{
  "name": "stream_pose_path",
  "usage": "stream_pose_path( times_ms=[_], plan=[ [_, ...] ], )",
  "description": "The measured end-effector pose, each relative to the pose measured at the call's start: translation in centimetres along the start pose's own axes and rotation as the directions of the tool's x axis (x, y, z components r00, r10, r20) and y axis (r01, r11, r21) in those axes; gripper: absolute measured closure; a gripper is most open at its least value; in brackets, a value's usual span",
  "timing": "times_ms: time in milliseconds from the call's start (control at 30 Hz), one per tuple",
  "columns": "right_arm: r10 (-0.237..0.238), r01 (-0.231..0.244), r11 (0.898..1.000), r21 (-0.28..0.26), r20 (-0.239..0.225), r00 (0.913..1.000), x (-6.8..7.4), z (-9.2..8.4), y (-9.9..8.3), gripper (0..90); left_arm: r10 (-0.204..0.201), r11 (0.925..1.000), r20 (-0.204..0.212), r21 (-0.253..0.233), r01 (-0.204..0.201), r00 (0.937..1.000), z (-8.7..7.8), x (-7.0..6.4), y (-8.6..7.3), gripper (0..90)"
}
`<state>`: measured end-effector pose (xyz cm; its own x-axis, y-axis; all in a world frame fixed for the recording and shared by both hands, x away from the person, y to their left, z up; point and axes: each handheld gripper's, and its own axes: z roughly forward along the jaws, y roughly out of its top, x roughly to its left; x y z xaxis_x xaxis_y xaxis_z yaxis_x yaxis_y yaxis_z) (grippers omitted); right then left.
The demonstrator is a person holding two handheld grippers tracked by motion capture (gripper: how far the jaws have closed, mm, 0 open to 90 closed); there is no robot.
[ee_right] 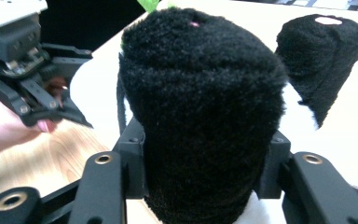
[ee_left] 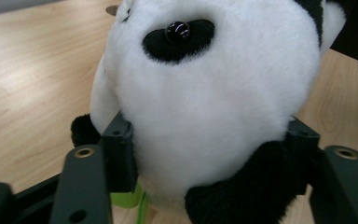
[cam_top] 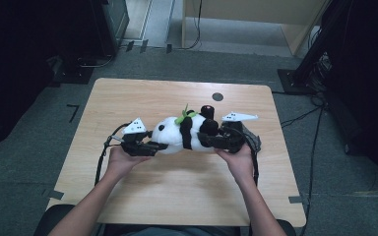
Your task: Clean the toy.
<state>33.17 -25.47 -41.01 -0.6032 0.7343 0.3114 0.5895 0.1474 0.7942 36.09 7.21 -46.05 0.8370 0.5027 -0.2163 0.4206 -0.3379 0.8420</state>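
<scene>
— Pale wood surface [cam_top: 142, 196], dark carpet all round. Where's the toy?

— Plush panda [cam_top: 184, 132] lies on its side mid-surface, between both hands. On the left, the left gripper [cam_top: 145, 146] has its fingers [ee_left: 119, 156] pressed into the white head; the fur bulges over them.

— And on the right?

— Right gripper [cam_top: 215, 139] clamps one black leg [ee_right: 200, 112].

— How will it handle?

— Light, soft, squashy, I'd judge; nothing fragile. Grip bulky parts, since loose fur would slip.

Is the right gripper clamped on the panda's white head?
No, the right gripper squeezes a black leg of the toy panda.
</scene>
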Motion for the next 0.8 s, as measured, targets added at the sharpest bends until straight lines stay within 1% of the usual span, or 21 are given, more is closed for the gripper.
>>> stream_pose_path(
  times_ms=[33, 67, 100, 167, 233, 300, 333, 367, 400, 433, 467, 500, 533, 567, 633, 700, 800],
  plan=[
    [-0.021, 0.021, 1.000, 0.006, 0.021, 0.9996, 0.1, 0.1, 0.0, 42.8, -0.032, 0.9995, 0.020, 0.005, 0.032, 0.9993, 0.0, 0.2, 0.0, 42.5],
    [-0.026, 0.026, 1.000, 0.008, 0.028, 0.9993, 0.2, 0.1, 0.0, 41.0, -0.077, 0.9970, 0.042, 0.009, 0.077, 0.9961, 0.0, 0.5, 0.0, 44.4],
    [-0.018, 0.018, 1.000, -0.003, 0.026, 0.9995, 0.1, 0.1, 0.0, 38.8, -0.087, 0.9962, 0.046, 0.010, 0.087, 0.9951, 0.1, 0.5, 0.0, 46.7],
    [-0.016, 0.017, 1.000, -0.011, 0.028, 0.9995, -0.2, 0.2, -0.1, 35.6, -0.076, 0.9970, 0.045, 0.014, 0.076, 0.9961, 0.0, 0.4, 0.1, 49.5],
    [-0.037, 0.037, 0.999, -0.010, 0.024, 0.9990, -0.4, 0.2, -0.2, 31.0, -0.069, 0.9975, 0.048, 0.020, 0.068, 0.9965, -0.2, 0.5, 0.3, 51.2],
    [-0.051, 0.051, 0.999, -0.018, -0.006, 0.9987, -0.8, 0.2, -0.3, 27.2, -0.062, 0.9979, 0.050, 0.025, 0.060, 0.9969, -0.5, 0.7, 0.5, 52.1],
    [-0.077, 0.076, 0.997, -0.016, -0.016, 0.9969, -0.9, 0.2, -0.5, 26.1, -0.056, 0.9983, 0.047, 0.020, 0.055, 0.9973, -0.8, 0.7, 0.6, 52.3],
    [-0.135, 0.135, 0.991, -0.024, -0.020, 0.9906, -1.0, 0.1, -0.6, 24.2, -0.050, 0.9986, 0.045, 0.020, 0.049, 0.9978, -1.0, 0.8, 0.8, 52.5],
    [-0.157, 0.156, 0.987, -0.039, -0.015, 0.9875, -1.1, 0.1, -0.8, 20.8, -0.049, 0.9987, 0.044, 0.019, 0.048, 0.9979, -1.2, 0.9, 0.8, 52.4],
    [-0.157, 0.156, 0.986, -0.051, -0.022, 0.9874, -1.3, 0.1, -1.0, 17.8, -0.053, 0.9984, 0.046, 0.023, 0.052, 0.9975, -1.4, 0.9, 0.9, 52.5],
    [-0.152, 0.149, 0.987, -0.064, -0.047, 0.9872, -1.6, 0.1, -1.2, 13.8, -0.049, 0.9986, 0.044, 0.023, 0.048, 0.9978, -1.5, 1.0, 1.0, 52.4],
    [-0.150, 0.145, 0.987, -0.074, -0.062, 0.9867, -1.9, 0.2, -1.4, 12.0, -0.053, 0.9985, 0.045, 0.017, 0.052, 0.9976, -1.8, 1.1, 1.1, 52.4],
    [-0.154, 0.149, 0.985, -0.086, -0.059, 0.9862, -2.3, 0.2, -1.7, 10.7, -0.047, 0.9989, 0.040, 0.011, 0.047, 0.9981, -1.9, 1.1, 1.2, 52.4],
    [-0.157, 0.150, 0.984, -0.097, -0.069, 0.9851, -2.5, 0.2, -2.0, 9.7, -0.050, 0.9987, 0.040, 0.008, 0.050, 0.9979, -2.0, 1.2, 1.3, 52.4],
    [-0.170, 0.164, 0.983, -0.083, -0.069, 0.9830, -2.7, 0.1, -2.2, 9.1, -0.062, 0.9981, 0.046, 0.006, 0.062, 0.9970, -2.2, 1.5, 1.4, 52.1],
    [-0.194, 0.188, 0.978, -0.091, -0.064, 0.9789, -2.7, 0.1, -2.4, 9.1, -0.083, 0.9966, 0.044, 0.006, 0.083, 0.9956, -2.4, 1.8, 1.5, 51.6],
    [-0.197, 0.190, 0.977, -0.093, -0.081, 0.9770, -2.5, 0.4, -2.8, 9.1, -0.100, 0.9950, 0.048, 0.011, 0.099, 0.9939, -2.4, 2.0, 1.6, 51.2]
  ],
)
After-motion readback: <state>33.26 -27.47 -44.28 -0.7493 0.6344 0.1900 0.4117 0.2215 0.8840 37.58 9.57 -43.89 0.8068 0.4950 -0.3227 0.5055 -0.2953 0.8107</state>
